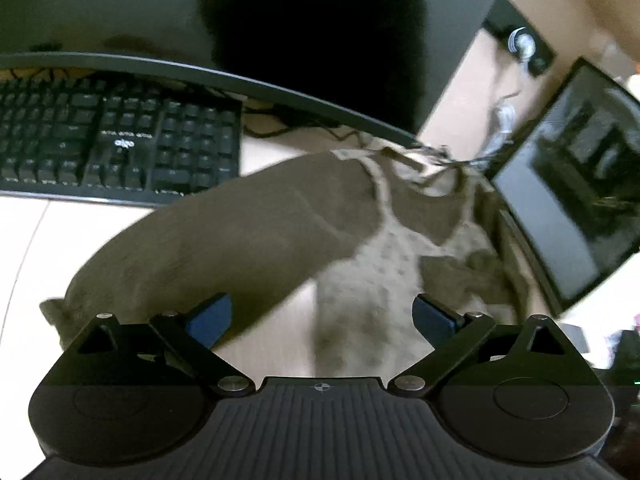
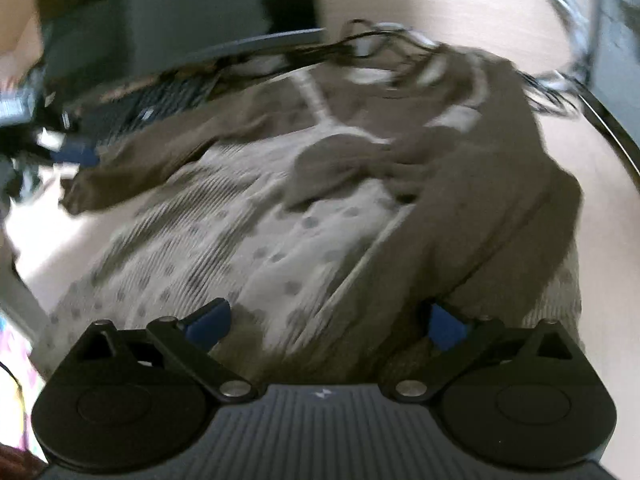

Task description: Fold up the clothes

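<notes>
1. Left blue-padded gripper [image 1: 322,318] spread wide, nothing pinched, hanging over the pale desk [image 1: 120,216] just short of the hem.
2. Right blue-padded gripper [image 2: 328,322] spread too, low over the fabric; touching or not, can't tell through the blur.
3. Brown-sleeved, dotted cream knit garment [image 2: 256,216] sprawled flat, one sleeve flopped across the chest.
4. Best bet: pinch both hem corners evenly, lift together.
5. Beyond, black keyboard [image 1: 112,136] and tangled cables [image 2: 376,44] — keep clear.

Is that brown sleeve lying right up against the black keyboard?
Cannot tell. In the left wrist view the brown sleeve reaches the keyboard near its front corner, but motion blur hides whether it touches or merely overlaps it in the picture.
</notes>
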Demonstrator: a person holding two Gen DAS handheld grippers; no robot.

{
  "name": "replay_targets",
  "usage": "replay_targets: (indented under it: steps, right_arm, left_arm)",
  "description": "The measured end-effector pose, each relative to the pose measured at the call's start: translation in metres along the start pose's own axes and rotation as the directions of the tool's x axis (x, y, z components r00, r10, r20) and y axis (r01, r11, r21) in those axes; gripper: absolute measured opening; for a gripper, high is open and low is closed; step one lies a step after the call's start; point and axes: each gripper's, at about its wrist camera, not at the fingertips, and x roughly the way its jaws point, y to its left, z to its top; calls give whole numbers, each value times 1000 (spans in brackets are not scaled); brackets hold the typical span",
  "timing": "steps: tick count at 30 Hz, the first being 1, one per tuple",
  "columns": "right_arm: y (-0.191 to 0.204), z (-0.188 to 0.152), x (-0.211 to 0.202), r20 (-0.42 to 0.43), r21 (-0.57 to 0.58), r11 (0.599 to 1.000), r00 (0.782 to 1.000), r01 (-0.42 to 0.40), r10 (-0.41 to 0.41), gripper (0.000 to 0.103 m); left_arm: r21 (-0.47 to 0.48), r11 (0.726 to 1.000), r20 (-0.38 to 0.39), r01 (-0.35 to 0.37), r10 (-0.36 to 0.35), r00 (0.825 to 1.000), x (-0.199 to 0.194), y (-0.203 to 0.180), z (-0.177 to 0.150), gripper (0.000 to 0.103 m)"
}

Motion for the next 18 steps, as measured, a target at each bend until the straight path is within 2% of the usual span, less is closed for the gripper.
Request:
replay_targets:
  steps: [3,5,7,9,10,12,15,18]
  right_arm:
    - [-3,-3,-12,-26,-25,998,998,50,-51,92]
    - [-20,-9,-31,-27,-25,994,994,104,-104,80]
    - [-40,-8,-53,-24,-42,986,986,163,-165,43]
    - [-59,-2,-77,0,-39,975,976,220,-220,26]
    - [-68,6,-90,29,-20,969,969,244,-244,13]
    - [-86,21,-117,85,21,956,953,291,-292,11]
    - [-113,44,-157,164,87,931,917,355,-364,12]
    - [-119,42,-161,159,78,931,917,357,-365,13]
  left_arm:
    - [2,998,-15,59,-59,998,-11,-3,-7,100]
    - [3,995,-24,99,-98,995,-18,-5,-12,101]
    - [7,991,-49,137,-136,989,-14,-14,-20,101]
    - [17,987,-80,163,-161,984,0,-26,-27,101]
    - [21,984,-95,177,-174,980,6,-32,-30,101]
    - [17,976,-120,216,-212,970,16,-44,-36,101]
    - [14,957,-155,290,-285,946,34,-65,-45,101]
    - [23,954,-170,299,-291,942,52,-84,-51,101]
